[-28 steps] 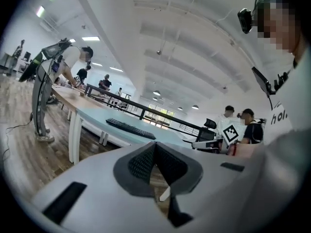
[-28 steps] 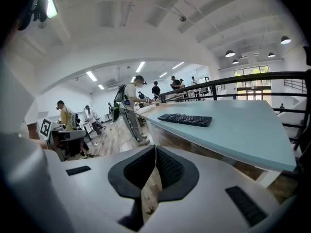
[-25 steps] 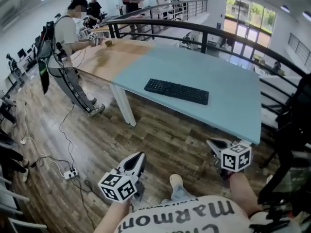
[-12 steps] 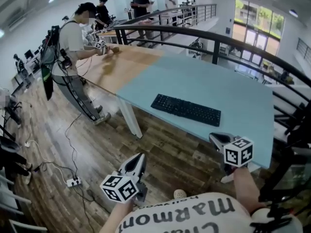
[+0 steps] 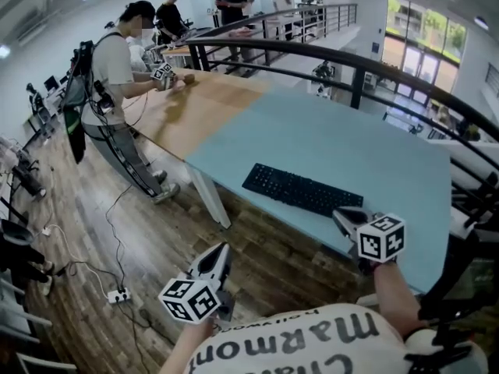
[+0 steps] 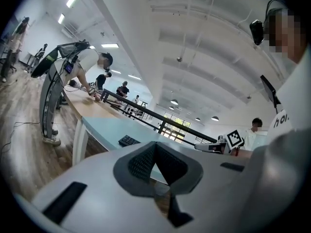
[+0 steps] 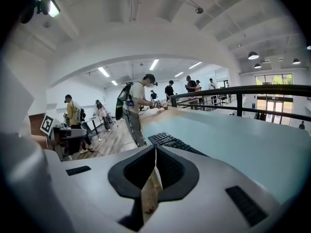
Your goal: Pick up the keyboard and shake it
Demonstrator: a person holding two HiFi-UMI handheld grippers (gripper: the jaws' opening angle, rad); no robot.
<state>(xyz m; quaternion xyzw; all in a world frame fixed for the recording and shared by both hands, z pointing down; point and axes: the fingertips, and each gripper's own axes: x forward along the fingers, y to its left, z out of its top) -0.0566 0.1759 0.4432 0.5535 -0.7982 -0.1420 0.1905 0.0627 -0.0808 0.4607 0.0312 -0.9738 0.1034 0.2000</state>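
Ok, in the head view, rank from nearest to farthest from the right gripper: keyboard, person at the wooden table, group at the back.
1. Keyboard, just ahead on the blue table.
2. Person, far left, wooden table.
3. Group, top, farthest back.

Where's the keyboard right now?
Head view, centre-right: the keyboard lies flat on the blue table near its front edge, just beyond the right claw.
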